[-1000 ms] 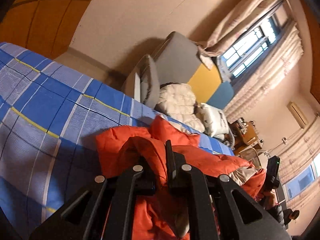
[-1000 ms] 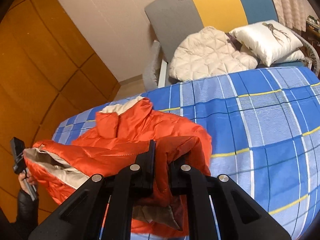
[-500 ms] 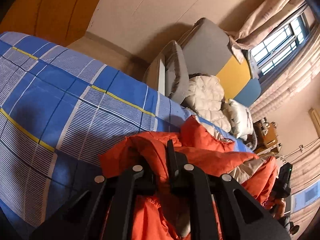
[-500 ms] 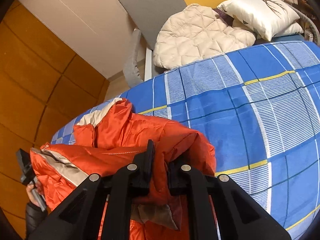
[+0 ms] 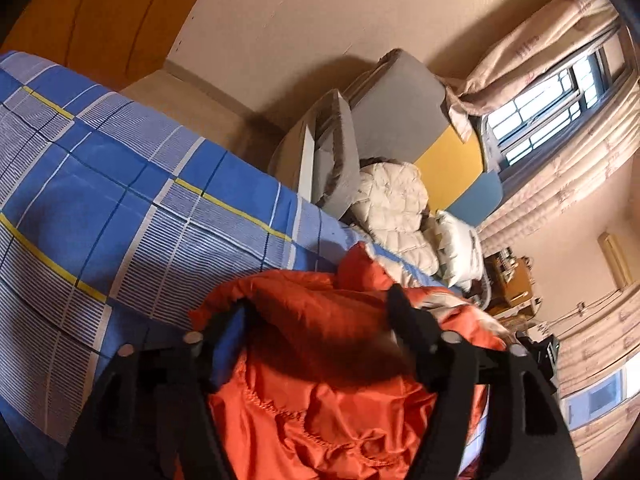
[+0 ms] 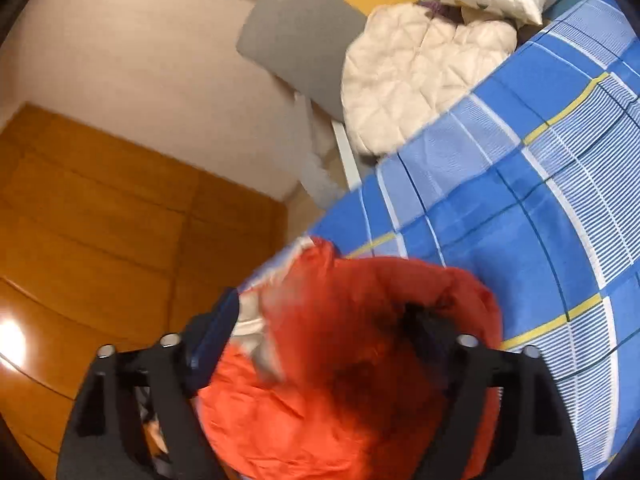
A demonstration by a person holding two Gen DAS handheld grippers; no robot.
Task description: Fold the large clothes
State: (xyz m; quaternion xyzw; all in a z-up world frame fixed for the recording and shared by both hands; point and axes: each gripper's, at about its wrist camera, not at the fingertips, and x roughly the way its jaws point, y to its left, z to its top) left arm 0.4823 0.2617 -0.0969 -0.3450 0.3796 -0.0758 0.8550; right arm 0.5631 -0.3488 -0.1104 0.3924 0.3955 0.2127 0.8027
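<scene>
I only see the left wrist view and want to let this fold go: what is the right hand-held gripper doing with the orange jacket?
Observer: The right hand-held gripper has its jaws opening, with the orange jacket bulging between the spread fingers.
Operator: Where does that end sit on the bed?
Observer: Its collar end lies on the blue plaid sheet, close to the bed edge facing the wooden panelling.
Operator: Any lining exposed there?
Observer: Yes, pale lining shows beside one finger.
</scene>
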